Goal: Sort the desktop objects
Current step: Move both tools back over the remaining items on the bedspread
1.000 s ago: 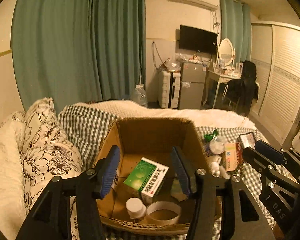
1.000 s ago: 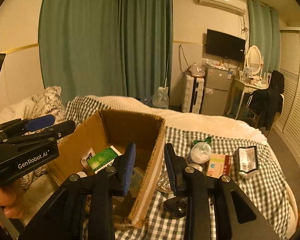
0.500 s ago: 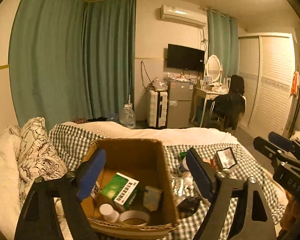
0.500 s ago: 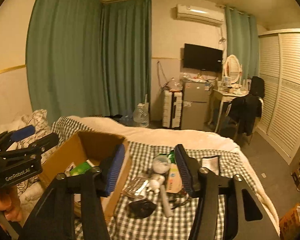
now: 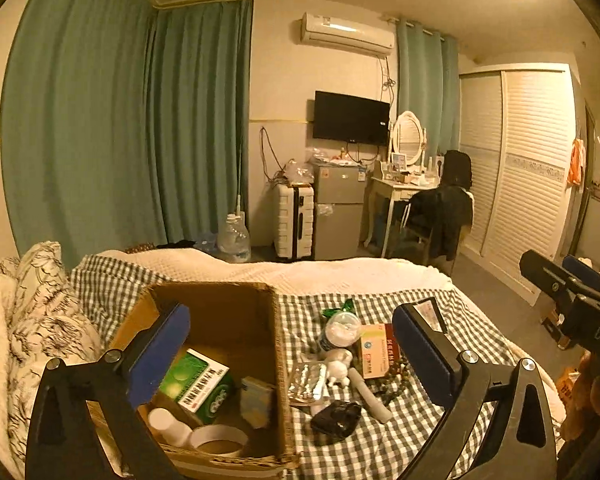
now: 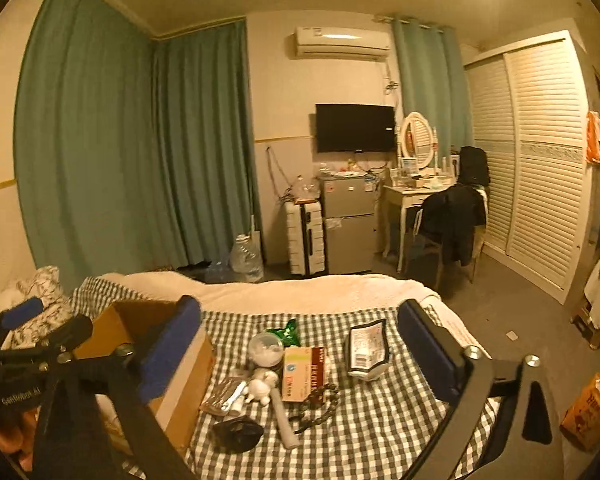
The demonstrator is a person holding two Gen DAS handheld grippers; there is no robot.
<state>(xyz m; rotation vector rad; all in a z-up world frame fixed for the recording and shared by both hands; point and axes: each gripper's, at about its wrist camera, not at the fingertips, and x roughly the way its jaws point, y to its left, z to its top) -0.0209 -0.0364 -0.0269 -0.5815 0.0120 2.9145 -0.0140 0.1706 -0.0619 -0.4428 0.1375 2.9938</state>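
Both tongs hang wide apart above a bed covered with a green-and-white checked blanket (image 6: 356,436), and neither holds anything. The left tongs (image 5: 290,354) straddle the right wall of an open cardboard box (image 5: 278,360), with 1 blue pad over the box interior and the other over the blanket. The right tongs (image 6: 300,350) frame the loose pile of things on the blanket.

Inside the cardboard box lie a green-and-white medicine box (image 5: 196,380), a small white bottle (image 5: 168,426), a roll of tape (image 5: 218,438) near the front wall and a small greyish packet (image 5: 256,398) leaning by the right wall.

To the right of the box, on the blanket, the unsorted things sit close together. A round clear container with a white lid (image 6: 265,347) stands farthest back, with a green foil wrapper (image 6: 286,330) just behind it. Beside it lies a flat red-and-cream medicine box (image 6: 302,372). A black-edged pouch with a white label (image 6: 366,350) rests apart to the right. Nearer the front are a silver blister pack (image 6: 222,394), a small white figure (image 6: 262,384), a white tube (image 6: 284,420), a string of dark beads (image 6: 318,402) and a black crumpled object (image 6: 238,432) at the front of the pile.

A floral pillow (image 5: 48,320) lies to the left of the box. Across the room stand a white suitcase (image 6: 305,238), a small grey fridge (image 6: 348,224) and a wall television (image 6: 354,128).
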